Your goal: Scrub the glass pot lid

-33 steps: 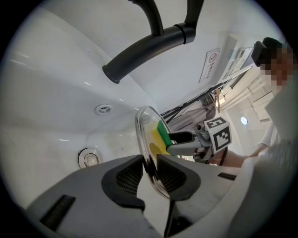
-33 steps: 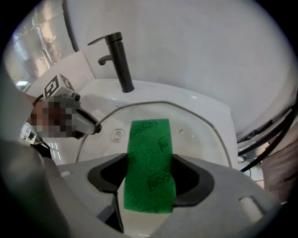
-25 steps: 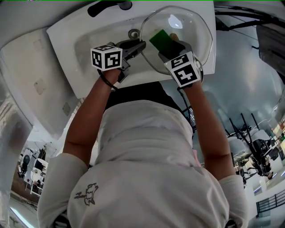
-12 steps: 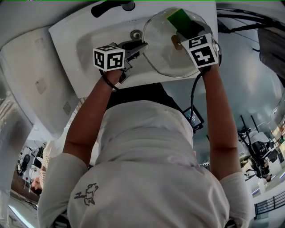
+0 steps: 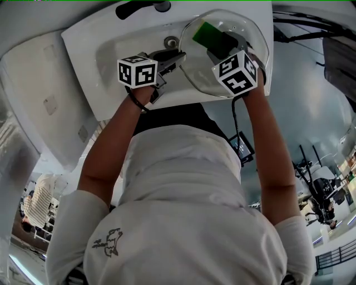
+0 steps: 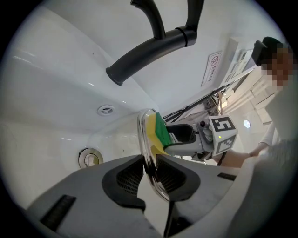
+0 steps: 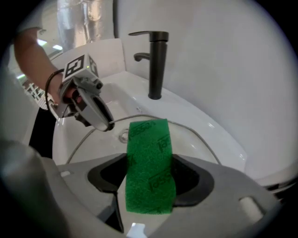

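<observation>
The glass pot lid [image 5: 198,75] is standing on edge above the white sink [image 5: 105,53], its rim pinched between the jaws of the left hand-held gripper [image 6: 150,171]. It is showing clear, domed glass with a shiny metal rim. The right hand-held gripper [image 7: 150,179] is clenching a green-and-yellow sponge [image 5: 207,33], its yellow side touching the glass just beyond the left jaws.

In the head view my right tool [image 5: 214,45] covers the near part of the glass lid [image 5: 197,75], and the black faucet [image 5: 136,8] is cut off by the top edge. In the right gripper view the green sponge [image 7: 149,162] hides the lid's middle, so I cannot make out its knob. From my left tool [image 6: 149,174] the lid shows only edge-on, and the print on the wall sticker [image 6: 213,69] is too small to read.
</observation>
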Action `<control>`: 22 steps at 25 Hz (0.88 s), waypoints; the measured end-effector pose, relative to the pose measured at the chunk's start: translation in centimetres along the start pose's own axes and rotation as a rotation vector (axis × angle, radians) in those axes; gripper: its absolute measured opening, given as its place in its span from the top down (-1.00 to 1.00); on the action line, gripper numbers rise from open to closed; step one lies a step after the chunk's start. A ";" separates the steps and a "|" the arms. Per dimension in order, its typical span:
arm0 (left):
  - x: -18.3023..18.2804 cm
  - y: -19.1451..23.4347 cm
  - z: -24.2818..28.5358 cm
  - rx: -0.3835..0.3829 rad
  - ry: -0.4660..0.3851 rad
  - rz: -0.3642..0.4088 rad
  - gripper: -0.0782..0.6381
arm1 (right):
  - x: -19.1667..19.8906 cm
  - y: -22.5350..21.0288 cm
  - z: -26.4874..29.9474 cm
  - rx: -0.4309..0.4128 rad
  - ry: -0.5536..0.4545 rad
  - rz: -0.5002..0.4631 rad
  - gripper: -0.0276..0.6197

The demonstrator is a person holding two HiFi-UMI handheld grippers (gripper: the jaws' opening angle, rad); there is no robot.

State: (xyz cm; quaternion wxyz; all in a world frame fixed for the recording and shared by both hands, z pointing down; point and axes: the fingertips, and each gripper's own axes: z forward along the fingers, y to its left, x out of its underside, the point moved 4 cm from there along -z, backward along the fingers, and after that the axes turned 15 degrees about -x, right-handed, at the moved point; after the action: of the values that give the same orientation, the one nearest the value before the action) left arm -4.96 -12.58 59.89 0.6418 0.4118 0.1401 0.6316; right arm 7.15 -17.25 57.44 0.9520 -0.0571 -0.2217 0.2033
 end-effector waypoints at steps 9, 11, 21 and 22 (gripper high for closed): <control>0.2 0.1 -0.3 -0.006 -0.021 -0.013 0.55 | 2.8 6.9 0.2 -0.241 0.083 -0.233 0.01; 0.2 0.1 -0.3 -0.008 -0.021 -0.012 0.55 | 3.9 8.3 -0.1 -0.308 0.119 -0.286 0.01; 0.4 0.3 -0.6 0.009 -0.004 -0.001 0.55 | 3.4 4.7 -1.9 -0.306 0.150 -0.368 0.00; 0.4 0.3 -0.6 0.009 -0.004 -0.002 0.55 | 2.3 3.2 -1.8 -0.246 0.138 -0.369 0.00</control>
State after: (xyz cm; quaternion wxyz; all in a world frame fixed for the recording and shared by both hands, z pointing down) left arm -5.47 -12.08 59.86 0.6408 0.4159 0.1421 0.6294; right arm 8.68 -13.46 56.12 0.9718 -0.1449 -0.1861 -0.0072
